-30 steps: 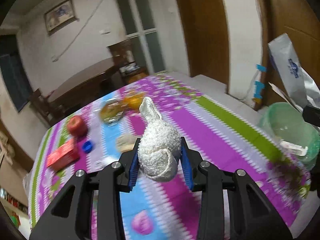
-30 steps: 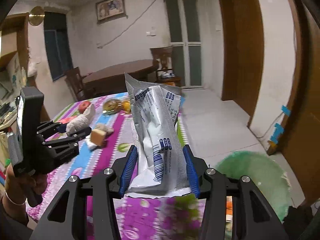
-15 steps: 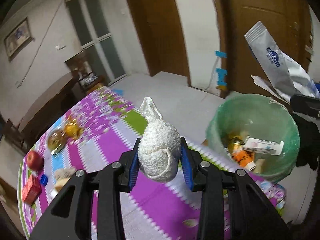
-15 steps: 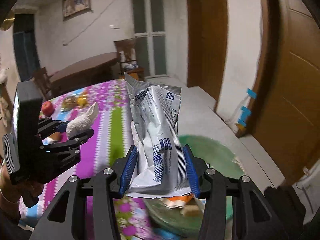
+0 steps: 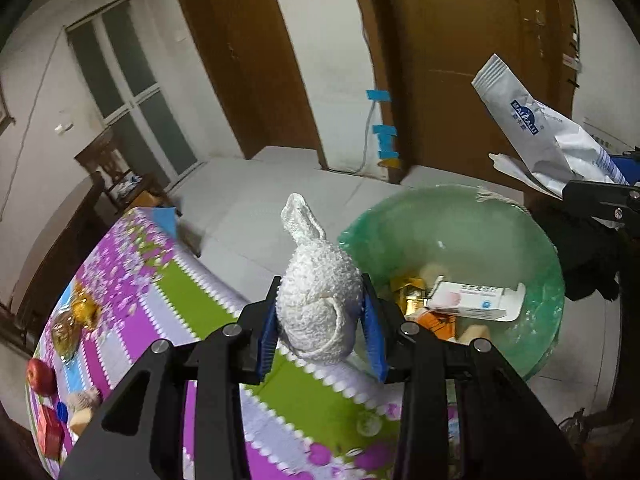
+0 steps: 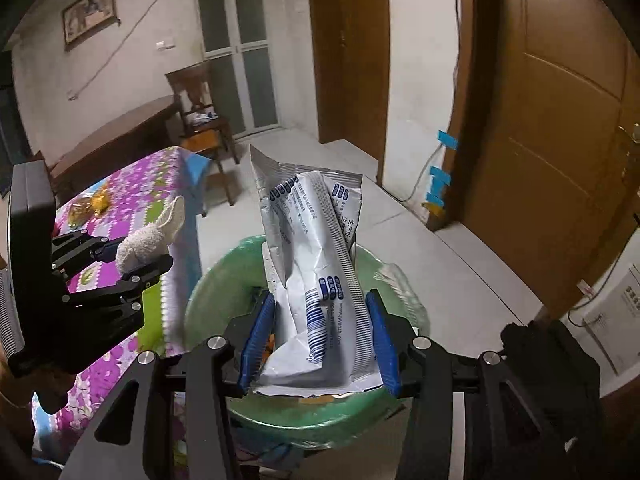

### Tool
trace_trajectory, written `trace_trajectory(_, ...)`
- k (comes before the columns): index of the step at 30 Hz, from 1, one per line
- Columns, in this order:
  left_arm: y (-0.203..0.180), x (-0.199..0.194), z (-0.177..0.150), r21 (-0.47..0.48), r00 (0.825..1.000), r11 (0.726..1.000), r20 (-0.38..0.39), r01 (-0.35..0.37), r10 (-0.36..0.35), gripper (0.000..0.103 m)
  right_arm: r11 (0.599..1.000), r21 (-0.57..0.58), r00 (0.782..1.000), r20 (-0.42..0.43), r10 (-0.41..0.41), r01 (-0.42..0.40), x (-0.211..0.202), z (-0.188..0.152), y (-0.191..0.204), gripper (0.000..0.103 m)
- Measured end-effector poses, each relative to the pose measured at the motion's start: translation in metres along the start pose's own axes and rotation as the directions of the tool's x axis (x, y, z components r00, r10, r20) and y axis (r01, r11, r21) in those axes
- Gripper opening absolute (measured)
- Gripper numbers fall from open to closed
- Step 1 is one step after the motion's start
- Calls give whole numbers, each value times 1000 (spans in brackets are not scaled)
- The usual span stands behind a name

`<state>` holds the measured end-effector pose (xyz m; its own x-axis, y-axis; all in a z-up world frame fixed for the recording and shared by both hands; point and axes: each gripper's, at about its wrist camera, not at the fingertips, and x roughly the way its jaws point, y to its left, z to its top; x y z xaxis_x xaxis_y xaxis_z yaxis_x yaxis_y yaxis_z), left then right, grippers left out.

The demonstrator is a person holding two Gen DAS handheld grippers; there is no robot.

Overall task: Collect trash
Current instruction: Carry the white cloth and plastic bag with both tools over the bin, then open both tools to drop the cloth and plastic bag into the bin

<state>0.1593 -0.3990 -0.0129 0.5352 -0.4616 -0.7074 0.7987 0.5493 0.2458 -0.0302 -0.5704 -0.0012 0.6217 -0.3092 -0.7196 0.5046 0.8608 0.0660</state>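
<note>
My left gripper [image 5: 322,324] is shut on a white foam fruit net [image 5: 316,304], held above the table's edge beside the green-lined trash bin [image 5: 540,256]. The net also shows in the right wrist view [image 6: 148,240]. My right gripper [image 6: 316,332] is shut on a crumpled silver and white wrapper [image 6: 320,272], held above the bin [image 6: 208,300]. The wrapper also shows in the left wrist view [image 5: 532,136]. Inside the bin lie a white medicine box [image 5: 476,300], gold foil and orange scraps.
The table has a purple, green and white striped cloth [image 5: 192,308]. At its far left lie an apple [image 5: 40,376], a red box [image 5: 50,436], a blue cap, bread and a bag of oranges [image 5: 74,320]. Brown doors [image 6: 560,120] and a chair [image 6: 200,120] stand behind.
Both grippers have swung right from over the table to the bin, each keeping its load. The bin now lies close under both.
</note>
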Motion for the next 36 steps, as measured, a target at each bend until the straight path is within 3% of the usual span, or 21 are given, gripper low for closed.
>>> trace_trajectory(18, -43, 23, 11, 118, 996, 990, -40, 83, -79, 35, 997, 52, 993, -108, -49, 55, 22, -2, -23, 49)
trace_trajectory(36, -56, 37, 12, 135, 985, 978, -84, 159, -149, 35, 993, 116, 977, -212, -4, 30, 44, -6, -32, 49)
